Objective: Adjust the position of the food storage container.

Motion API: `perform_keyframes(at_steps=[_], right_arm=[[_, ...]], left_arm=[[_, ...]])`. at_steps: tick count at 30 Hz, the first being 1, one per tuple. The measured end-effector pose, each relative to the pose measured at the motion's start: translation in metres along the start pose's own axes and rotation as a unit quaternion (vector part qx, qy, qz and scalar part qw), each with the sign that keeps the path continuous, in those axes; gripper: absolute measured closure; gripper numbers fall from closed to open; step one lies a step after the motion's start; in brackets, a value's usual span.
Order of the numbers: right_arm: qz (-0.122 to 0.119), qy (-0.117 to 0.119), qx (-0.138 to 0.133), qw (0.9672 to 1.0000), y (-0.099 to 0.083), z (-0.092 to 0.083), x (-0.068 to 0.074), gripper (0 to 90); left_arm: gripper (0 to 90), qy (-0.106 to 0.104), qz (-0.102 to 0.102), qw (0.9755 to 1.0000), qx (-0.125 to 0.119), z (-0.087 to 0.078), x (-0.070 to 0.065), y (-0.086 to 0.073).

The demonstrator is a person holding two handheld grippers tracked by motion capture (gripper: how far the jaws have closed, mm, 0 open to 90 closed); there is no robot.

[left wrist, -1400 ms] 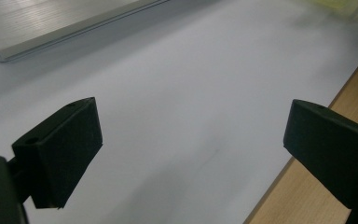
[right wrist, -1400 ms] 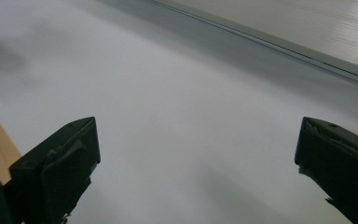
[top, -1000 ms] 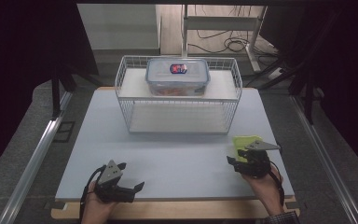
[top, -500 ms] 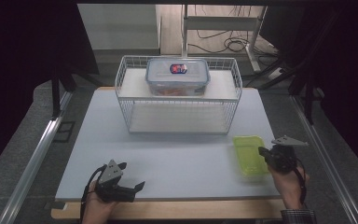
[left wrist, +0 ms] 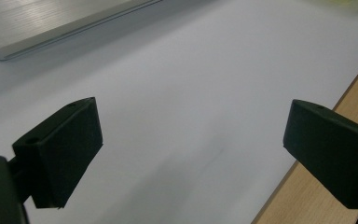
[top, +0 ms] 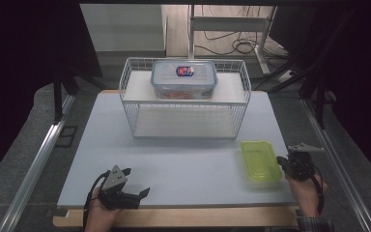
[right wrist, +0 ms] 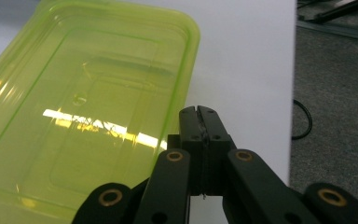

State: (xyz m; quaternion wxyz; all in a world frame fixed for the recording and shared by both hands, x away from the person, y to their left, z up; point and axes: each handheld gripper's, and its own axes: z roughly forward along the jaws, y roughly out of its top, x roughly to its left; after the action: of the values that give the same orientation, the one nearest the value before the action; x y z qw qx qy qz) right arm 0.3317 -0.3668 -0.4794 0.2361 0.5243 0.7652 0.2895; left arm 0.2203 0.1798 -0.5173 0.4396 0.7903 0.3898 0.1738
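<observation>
White tabletop [top: 183, 164]: my right gripper [right wrist: 199, 112] is pinched together empty at the yellow-green lid's [right wrist: 84, 107] 3 o'clock edge; left gripper [left wrist: 191, 140] apart; lid's left side cut off.

My left tool [left wrist: 191, 154] hangs over the white counter [left wrist: 182, 79] with its two black jaws standing wide apart and nothing between them. The counter's wooden edge [left wrist: 307, 196] runs beneath the right jaw. A metal bar [left wrist: 51, 21] lies on the counter beyond the left jaw, well apart from it.
</observation>
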Motion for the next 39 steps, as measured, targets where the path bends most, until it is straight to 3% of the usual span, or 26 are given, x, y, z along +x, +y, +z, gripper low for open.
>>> perform_keyframes(at_steps=[9,18,28,34,36,39], right_arm=[[-0.034,0.042,0.013,0.9984,0.006,0.003,0.031,89.4],[-0.065,0.098,0.039,0.9923,0.005,0.006,0.065,89.4],[-0.099,0.167,0.056,0.9793,0.0,0.007,0.103,89.4],[-0.13,0.201,0.064,0.9689,-0.002,0.01,0.125,89.3],[-0.137,0.186,0.061,0.9711,0.0,0.007,0.124,89.4],[-0.117,0.172,0.049,0.977,0.002,0.004,0.108,89.4]], left_arm=[[4.8,0.002,0.001,1.0,0.002,0.001,-0.001,0.0],[4.7,0.004,0.001,1.0,0.004,0.001,-0.001,0.0],[4.8,0.004,0.003,1.0,0.006,0.002,-0.001,0.0],[4.8,0.004,0.003,1.0,0.006,0.001,-0.001,0.0],[4.8,0.005,0.003,1.0,0.005,0.001,-0.001,0.0],[4.9,0.005,0.003,1.0,0.005,0.001,-0.001,0.0]])
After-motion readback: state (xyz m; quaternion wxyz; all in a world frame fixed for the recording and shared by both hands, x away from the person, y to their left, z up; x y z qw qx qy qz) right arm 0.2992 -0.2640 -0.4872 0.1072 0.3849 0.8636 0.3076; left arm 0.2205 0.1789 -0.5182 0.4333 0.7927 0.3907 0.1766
